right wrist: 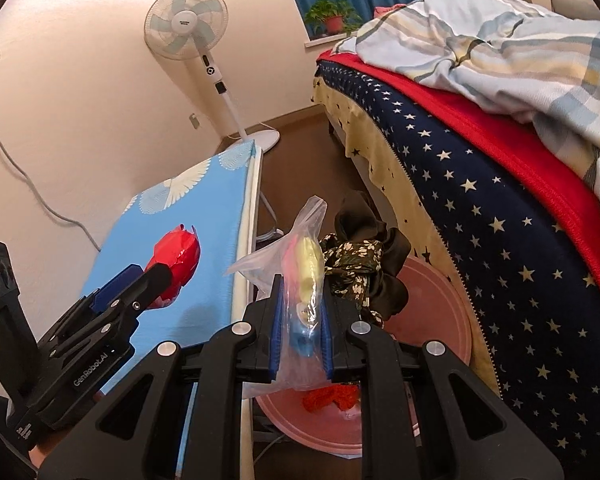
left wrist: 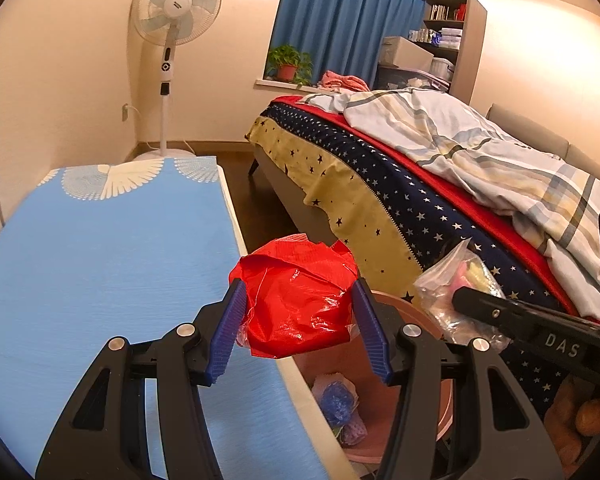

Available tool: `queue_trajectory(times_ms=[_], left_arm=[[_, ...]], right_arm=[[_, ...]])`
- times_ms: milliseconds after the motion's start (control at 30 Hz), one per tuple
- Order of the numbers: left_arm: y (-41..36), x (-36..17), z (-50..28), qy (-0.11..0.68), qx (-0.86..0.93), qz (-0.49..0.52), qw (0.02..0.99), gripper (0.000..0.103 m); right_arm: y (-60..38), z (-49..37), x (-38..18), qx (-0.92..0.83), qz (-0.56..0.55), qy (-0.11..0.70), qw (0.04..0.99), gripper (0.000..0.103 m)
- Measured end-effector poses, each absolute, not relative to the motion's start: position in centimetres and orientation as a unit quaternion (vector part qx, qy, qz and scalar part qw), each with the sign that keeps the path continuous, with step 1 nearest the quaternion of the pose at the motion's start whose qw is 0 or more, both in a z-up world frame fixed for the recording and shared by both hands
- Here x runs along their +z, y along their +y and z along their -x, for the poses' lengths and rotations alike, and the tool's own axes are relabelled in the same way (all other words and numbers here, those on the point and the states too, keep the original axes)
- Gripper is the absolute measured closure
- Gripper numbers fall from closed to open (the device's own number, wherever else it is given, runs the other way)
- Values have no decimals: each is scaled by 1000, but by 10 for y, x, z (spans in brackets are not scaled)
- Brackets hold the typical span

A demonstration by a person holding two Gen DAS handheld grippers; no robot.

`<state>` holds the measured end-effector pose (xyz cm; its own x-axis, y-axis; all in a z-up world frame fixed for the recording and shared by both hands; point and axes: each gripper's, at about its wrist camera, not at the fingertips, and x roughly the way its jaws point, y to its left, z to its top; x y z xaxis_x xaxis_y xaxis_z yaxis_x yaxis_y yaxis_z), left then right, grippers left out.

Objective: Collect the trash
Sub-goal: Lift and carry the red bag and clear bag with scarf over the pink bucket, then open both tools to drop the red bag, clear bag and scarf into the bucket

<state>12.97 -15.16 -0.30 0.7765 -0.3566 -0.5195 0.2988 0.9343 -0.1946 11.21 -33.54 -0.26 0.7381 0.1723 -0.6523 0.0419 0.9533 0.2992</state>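
Nearest me, my left gripper (left wrist: 298, 316) is clamped on a crumpled red plastic bag (left wrist: 300, 300) at the right edge of the blue-covered table (left wrist: 100, 260), and my right gripper (right wrist: 302, 328) pinches a clear plastic bag (right wrist: 304, 280) holding yellow, pink and blue bits. Just below and beyond both sits the pink bin (right wrist: 436, 312), between table and bed (right wrist: 480, 208), a dark floral cloth (right wrist: 360, 268) draped over its rim. Farther off I see a standing fan (left wrist: 176, 12) by the wall.

Red bag (left wrist: 300, 296): glossy crinkled plastic. Clear bag (right wrist: 300, 280): thin shiny film. Basin (right wrist: 428, 312): smooth pink plastic.
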Motion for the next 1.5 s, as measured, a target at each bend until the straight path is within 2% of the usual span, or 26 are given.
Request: queue_trajectory(times_ms=[233,333,400,467,633,667,733,1333,1400,1500], left_arm=[[-162,-6,-139,288,-186,55,938,49],[-166,-7,-143,288,-190,59,937,49],[-167,-6,-145,288,-195,63,936,49],[-171,-7,-147,288,-203,65,933,49],[-185,-14,-145,295,-228,53,926,46],[-187,-16,-145,297,-232,51,925,39],[-189,-18,-145,299,-237,52,923,34],[-168,3,-120,279,-222,35,934,34],[-161,8,-114,278,-214,40,935,34],[-153,15,-104,274,-204,39,939,27]], right_arm=[[-344,-120,-12,22,-163,369,915,86],[-348,-125,-18,10,-165,380,910,76],[-352,-126,-20,0,-172,382,908,39],[-359,-123,-16,-22,-177,372,911,27],[-370,-118,-8,-61,-172,352,918,27],[-371,-117,-6,-68,-169,348,919,27],[-372,-116,-4,-75,-165,345,921,27],[-357,-86,26,-53,-143,300,942,27],[-355,-78,35,-50,-137,291,945,23],[-350,-62,47,-49,-124,274,953,17]])
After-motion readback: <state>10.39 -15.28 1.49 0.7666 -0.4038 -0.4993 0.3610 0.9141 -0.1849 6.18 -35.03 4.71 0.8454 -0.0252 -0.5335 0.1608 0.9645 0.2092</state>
